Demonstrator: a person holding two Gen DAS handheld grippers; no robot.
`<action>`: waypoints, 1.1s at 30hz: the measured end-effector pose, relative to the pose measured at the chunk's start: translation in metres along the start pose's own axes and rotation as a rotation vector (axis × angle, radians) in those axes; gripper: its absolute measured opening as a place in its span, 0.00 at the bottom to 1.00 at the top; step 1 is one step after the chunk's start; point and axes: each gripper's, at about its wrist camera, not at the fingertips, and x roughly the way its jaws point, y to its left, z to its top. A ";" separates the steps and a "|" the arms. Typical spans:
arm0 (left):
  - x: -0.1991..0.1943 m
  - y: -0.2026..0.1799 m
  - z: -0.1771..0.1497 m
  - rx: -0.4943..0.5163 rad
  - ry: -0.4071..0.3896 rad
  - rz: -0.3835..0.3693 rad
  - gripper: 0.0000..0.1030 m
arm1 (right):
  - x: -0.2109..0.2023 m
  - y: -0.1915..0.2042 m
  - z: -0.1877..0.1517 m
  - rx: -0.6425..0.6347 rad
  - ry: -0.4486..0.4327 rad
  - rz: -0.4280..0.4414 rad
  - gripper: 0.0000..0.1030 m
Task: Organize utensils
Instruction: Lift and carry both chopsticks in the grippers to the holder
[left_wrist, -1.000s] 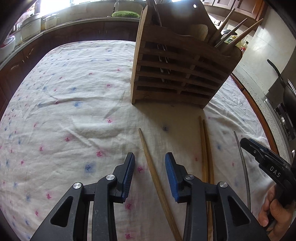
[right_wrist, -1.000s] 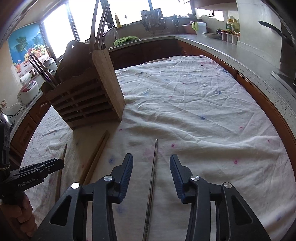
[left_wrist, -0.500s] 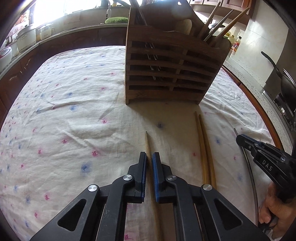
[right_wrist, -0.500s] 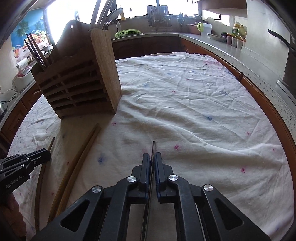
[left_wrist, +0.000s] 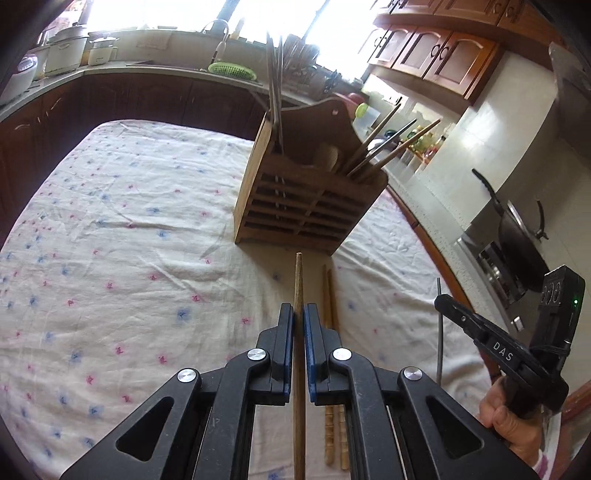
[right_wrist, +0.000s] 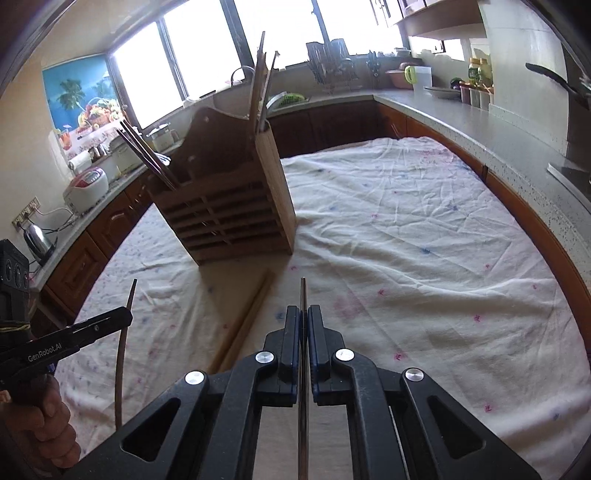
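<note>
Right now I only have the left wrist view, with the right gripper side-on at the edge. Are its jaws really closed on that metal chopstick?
Observer: Yes. Its own camera shows the right gripper with jaws shut on the metal chopstick, tip poking out ahead.
Operator: And the hand behind my camera?
Observer: The left hand wraps the handle of the left gripper, which clamps the wooden chopstick.
</note>
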 end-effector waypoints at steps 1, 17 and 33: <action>-0.011 0.000 -0.001 0.002 -0.014 -0.010 0.04 | -0.008 0.003 0.002 -0.002 -0.019 0.010 0.04; -0.108 -0.005 -0.010 0.024 -0.178 -0.062 0.04 | -0.093 0.027 0.033 -0.022 -0.224 0.071 0.04; -0.123 -0.001 -0.004 0.027 -0.235 -0.043 0.04 | -0.095 0.031 0.042 -0.026 -0.246 0.083 0.04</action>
